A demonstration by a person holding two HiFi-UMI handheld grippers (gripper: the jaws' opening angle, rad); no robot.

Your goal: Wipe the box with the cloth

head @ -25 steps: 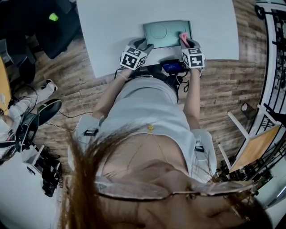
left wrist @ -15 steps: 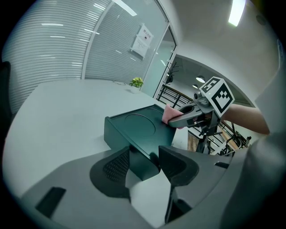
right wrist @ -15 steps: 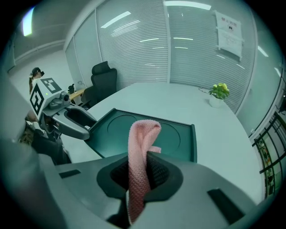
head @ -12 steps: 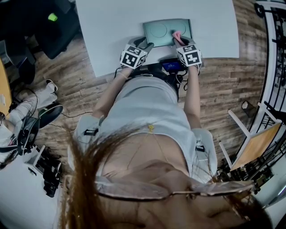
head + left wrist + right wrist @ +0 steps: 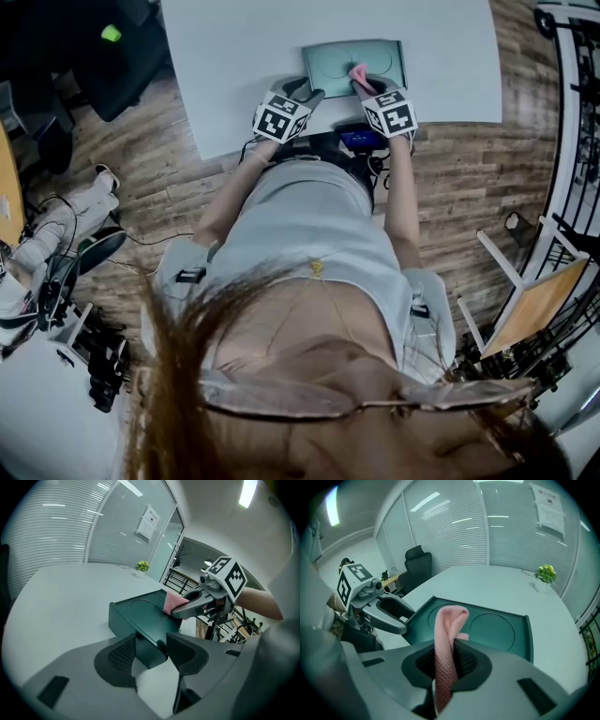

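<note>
Two holds | left gripper point(image 5: 152, 653) fingers clamp box point(image 5: 140, 616) corner | right gripper point(image 5: 446, 660) fingers pinch cloth point(image 5: 449, 620) over box

I am not making out a single readable word or number. A white printed sheet point(image 5: 150, 521) is hanging on the far glass wall, its lines too small to read. The marker cube point(image 5: 280, 119) on the left gripper point(image 5: 151, 648) and the one on the right gripper point(image 5: 446, 660) are showing only black-and-white squares. The box point(image 5: 333, 67) and cloth point(image 5: 449, 620) are showing no lettering. A small blue screen point(image 5: 361, 141) is glowing illegibly.
</note>
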